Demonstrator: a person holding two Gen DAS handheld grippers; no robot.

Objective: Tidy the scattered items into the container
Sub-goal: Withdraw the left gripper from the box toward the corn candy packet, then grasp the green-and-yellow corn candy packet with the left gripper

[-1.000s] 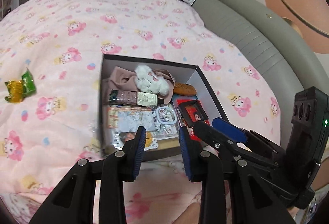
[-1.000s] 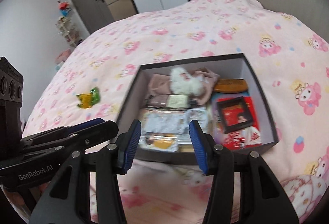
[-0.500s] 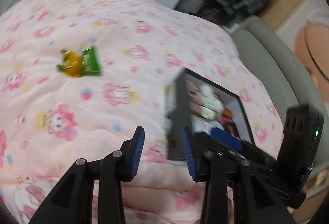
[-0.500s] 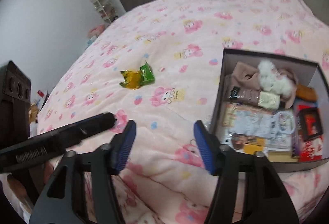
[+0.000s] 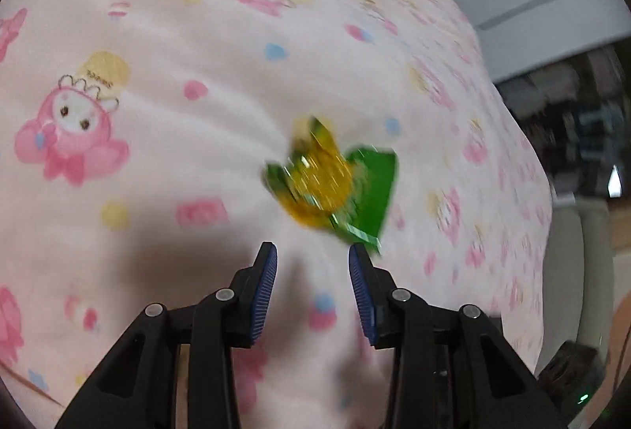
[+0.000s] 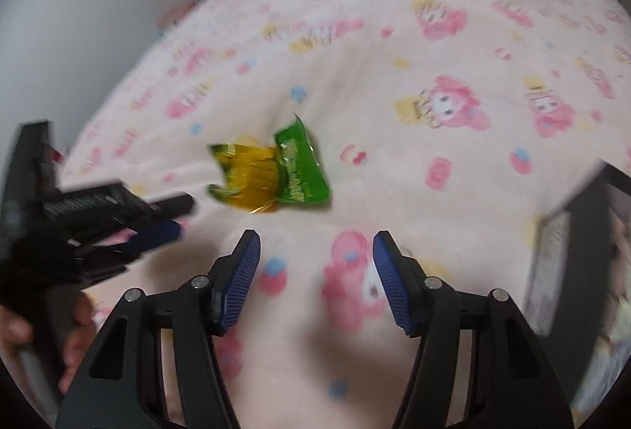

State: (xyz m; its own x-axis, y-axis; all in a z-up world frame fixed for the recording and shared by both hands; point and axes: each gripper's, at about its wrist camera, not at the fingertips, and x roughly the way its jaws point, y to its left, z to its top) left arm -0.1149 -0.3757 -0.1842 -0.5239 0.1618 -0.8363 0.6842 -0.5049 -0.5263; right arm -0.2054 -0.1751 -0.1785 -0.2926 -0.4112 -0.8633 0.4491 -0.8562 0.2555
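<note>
Both your grippers swung off the box toward the green-yellow snack packet lying on the bed, box now at the right view's edge, contents blurred, left gripper and right gripper jaws spread, just widened, empty.

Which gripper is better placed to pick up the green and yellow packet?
Left, probably. The left gripper is open right beside the packet; the right gripper is open too but farther back.

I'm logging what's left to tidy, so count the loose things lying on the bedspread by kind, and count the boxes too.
Snack packets: 1
Boxes: 1, only its dark edge in view at the right
Total: 2
</note>
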